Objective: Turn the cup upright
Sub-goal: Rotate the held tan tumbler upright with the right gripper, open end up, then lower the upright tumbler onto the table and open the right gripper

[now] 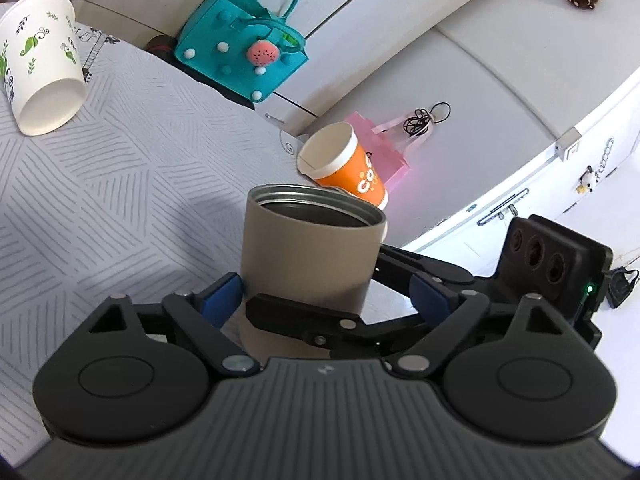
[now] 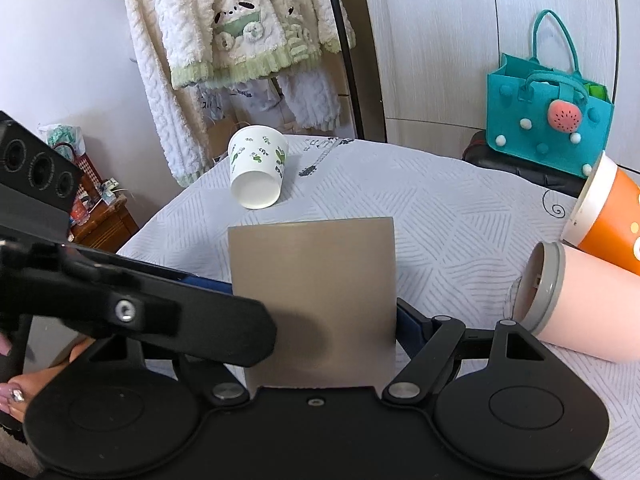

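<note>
On the orange cup (image 1: 362, 178), white letters read "CO".

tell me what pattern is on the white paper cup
Green leaf sprigs on white; the paper cup shows best in the right wrist view.

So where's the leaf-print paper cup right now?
The paper cup lies on its side at the table's far edge, beyond the tan cup, near the hanging robe.

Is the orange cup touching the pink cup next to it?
Touching. In the right wrist view, the orange cup lies on its side right against the top of the pink cup, with no tablecloth showing between them.
</note>
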Demonstrator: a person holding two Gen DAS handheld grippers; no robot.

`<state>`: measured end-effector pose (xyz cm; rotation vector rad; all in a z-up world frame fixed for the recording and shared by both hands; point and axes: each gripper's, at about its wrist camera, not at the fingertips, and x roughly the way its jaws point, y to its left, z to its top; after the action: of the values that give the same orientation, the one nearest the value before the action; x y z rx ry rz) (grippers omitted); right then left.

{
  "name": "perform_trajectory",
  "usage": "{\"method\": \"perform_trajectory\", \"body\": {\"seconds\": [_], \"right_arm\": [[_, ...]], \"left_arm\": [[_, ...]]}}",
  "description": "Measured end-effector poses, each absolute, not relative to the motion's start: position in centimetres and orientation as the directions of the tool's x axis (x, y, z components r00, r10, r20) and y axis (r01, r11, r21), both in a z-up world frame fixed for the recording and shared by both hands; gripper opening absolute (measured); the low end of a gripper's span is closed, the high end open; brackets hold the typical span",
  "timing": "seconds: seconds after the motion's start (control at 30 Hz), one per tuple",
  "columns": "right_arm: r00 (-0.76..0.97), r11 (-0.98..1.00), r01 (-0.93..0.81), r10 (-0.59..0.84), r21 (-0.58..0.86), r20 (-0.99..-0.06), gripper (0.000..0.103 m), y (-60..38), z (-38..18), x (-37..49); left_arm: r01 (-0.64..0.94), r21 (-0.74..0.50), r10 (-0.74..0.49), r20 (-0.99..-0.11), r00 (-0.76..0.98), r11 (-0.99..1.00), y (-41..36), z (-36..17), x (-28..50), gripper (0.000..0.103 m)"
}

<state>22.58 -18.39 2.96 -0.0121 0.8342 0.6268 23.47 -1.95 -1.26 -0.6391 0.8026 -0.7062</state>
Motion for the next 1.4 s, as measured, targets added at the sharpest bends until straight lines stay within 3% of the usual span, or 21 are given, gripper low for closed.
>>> {"method": "perform_trajectory", "body": {"seconds": [0.13,0.23,0.8,1.1,1.4], "right_arm": [[0.505,0.83,-0.51,0.502,0.227,-0.702,0.082,-18.6,2.7,23.0],[0.498,0.824,-0.512,0.515,0.243,-0.698,0.082,-19.0,2.6,23.0],[0.514,0.847,-0.509,0.443,0.154,-0.735,0.084,-19.8,3.3,18.2],[0.612,0.845,-0.51,0.488,0.161,-0.622,0.083,-18.2,3.0,15.3],[0.734,0.825,-0.565,0.494,-0.016,-0.466,0.083,-13.8,2.4,16.5]], "left_arm": [[0.305,-0.701,-0.724,-0.435,0.535,0.645,-2.3,-1.3,23.4,0.073],[0.302,-0.709,-0.73,-0.428,0.533,0.637,-2.0,-1.6,23.3,0.069],[0.454,-0.638,-0.776,-0.425,0.465,0.622,-4.1,-1.2,20.8,0.07],[0.498,-0.564,-0.748,-0.415,0.518,0.658,-2.1,0.0,18.3,0.07],[0.546,-0.399,-0.675,-0.387,0.628,0.737,0.9,1.4,19.3,0.072]]}}
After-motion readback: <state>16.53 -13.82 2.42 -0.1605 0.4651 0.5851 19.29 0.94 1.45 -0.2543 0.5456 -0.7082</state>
